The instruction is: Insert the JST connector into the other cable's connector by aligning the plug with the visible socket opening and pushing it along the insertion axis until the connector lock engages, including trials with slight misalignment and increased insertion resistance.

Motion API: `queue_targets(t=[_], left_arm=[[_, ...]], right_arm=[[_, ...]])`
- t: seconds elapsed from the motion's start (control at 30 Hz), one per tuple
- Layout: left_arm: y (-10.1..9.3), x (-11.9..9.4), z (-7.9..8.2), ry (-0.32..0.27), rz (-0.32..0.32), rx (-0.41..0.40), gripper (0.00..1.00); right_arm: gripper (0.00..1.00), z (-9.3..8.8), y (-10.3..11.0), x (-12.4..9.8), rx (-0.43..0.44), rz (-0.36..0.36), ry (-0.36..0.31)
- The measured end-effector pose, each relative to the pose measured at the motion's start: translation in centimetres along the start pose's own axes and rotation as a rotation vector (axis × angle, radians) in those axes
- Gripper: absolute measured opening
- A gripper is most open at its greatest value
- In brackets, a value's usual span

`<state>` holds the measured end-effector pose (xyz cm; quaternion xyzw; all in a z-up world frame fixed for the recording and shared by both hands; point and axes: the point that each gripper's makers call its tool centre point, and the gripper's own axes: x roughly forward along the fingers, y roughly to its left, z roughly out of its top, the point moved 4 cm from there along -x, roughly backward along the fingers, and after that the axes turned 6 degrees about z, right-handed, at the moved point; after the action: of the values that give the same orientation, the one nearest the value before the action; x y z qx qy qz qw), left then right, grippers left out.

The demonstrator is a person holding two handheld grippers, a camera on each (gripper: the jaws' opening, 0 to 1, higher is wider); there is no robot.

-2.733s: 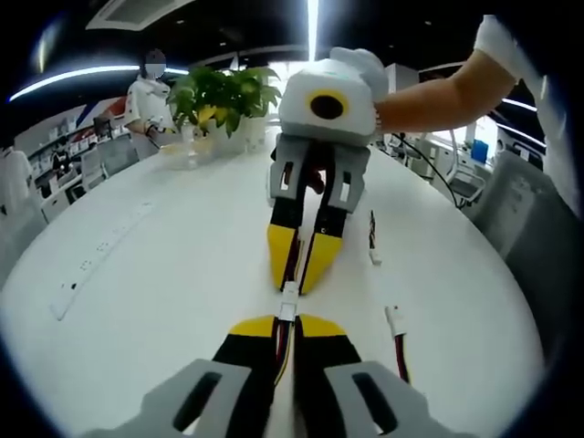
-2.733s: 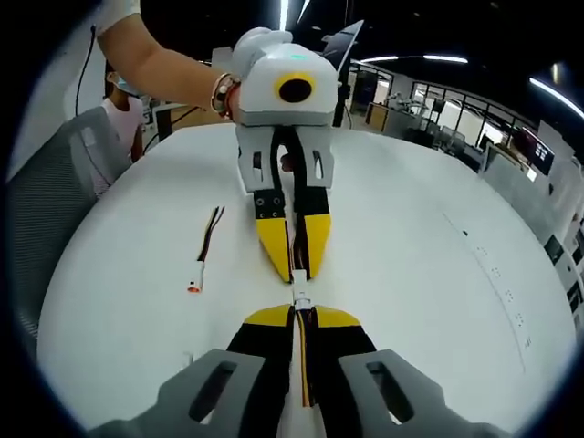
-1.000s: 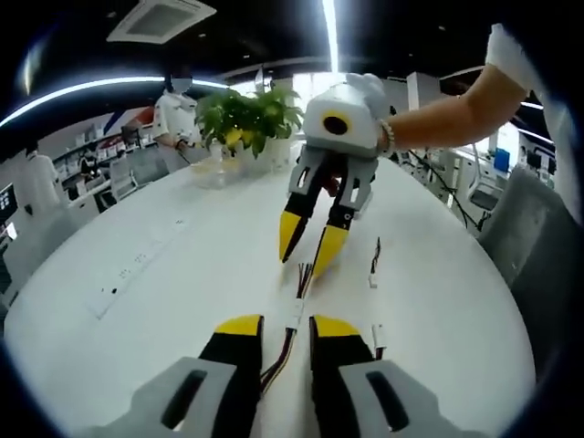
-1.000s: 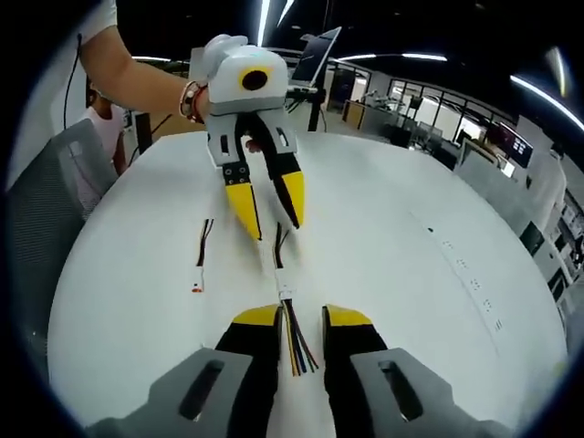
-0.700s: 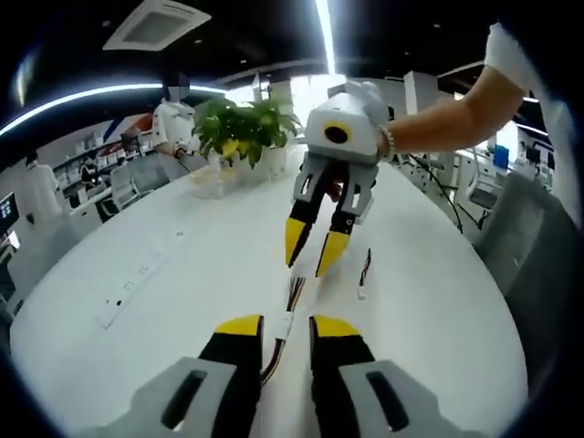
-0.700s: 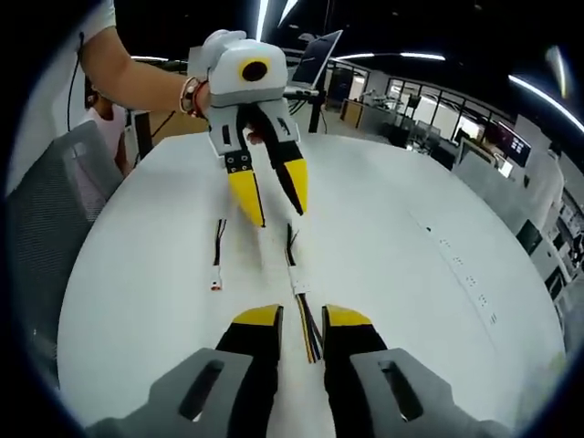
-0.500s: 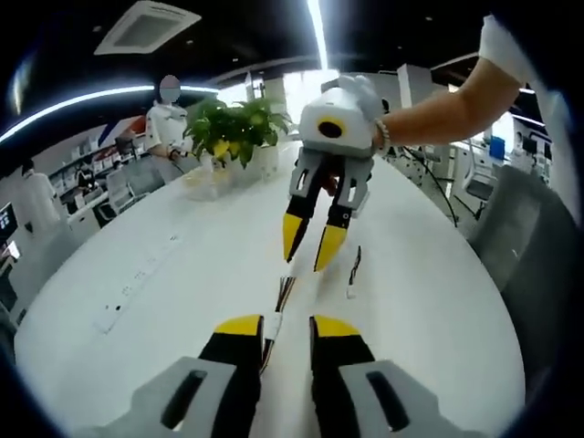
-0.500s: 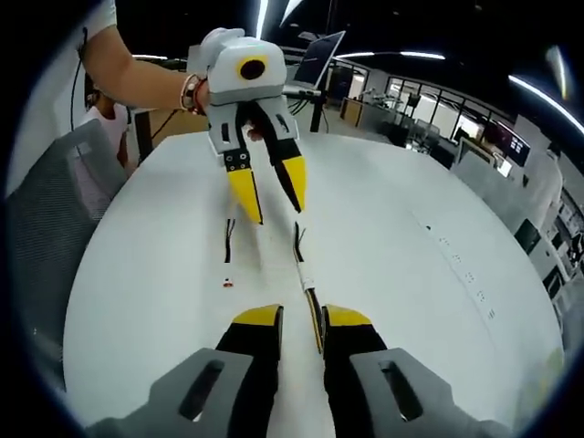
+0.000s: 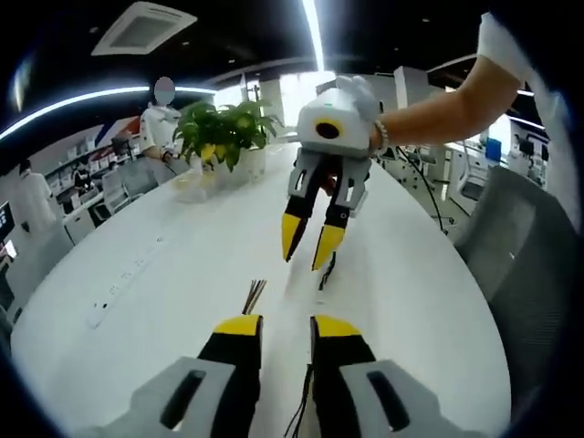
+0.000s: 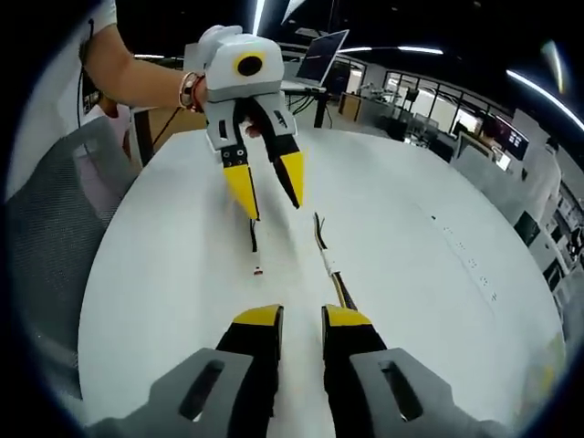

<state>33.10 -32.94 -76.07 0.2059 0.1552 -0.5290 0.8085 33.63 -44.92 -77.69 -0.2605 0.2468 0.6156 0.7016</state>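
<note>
Left gripper view: the left tongs [image 9: 278,330] rise from the lower edge with their yellow-tipped jaws parted by a narrow gap and nothing between them; opposite, the right tongs [image 9: 308,243] hang above the white table [image 9: 164,301], jaws spread and empty, held by a person's hand [image 9: 365,91]. A fan of bare cable ends [image 9: 252,294] lies on the table just beyond the left jaw tips, and a short dark cable [image 9: 324,272] lies just below the right tongs' tips. A potted plant [image 9: 224,132] stands at the far end of the table. Right gripper view: the right tongs [image 10: 301,321] stand slightly apart, gripping nothing; the left tongs [image 10: 266,187] hover over the table [image 10: 411,274] with jaws open and empty. The joined cable with its white JST connector [image 10: 332,265] lies flat on the table, running from near the right jaw tip toward the left tongs, touching neither. A second, loose cable [image 10: 255,246] with a small red-tipped plug lies beside it, under the left tongs' tips.
</note>
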Motion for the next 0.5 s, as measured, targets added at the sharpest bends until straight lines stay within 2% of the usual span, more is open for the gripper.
queue_targets(t=[0.33, 0.5], left_arm=[[-1.4, -0.3, -1.6, 0.032, -0.005, -0.018, 0.15], [-2.1, -0.4, -2.6, 0.063, -0.015, -0.004, 0.15]], right_arm=[[0.14, -0.4, 1.8, 0.4, 0.002, 0.012, 0.021], [0.14, -0.7, 2.1, 0.5, 0.006, 0.015, 0.025]])
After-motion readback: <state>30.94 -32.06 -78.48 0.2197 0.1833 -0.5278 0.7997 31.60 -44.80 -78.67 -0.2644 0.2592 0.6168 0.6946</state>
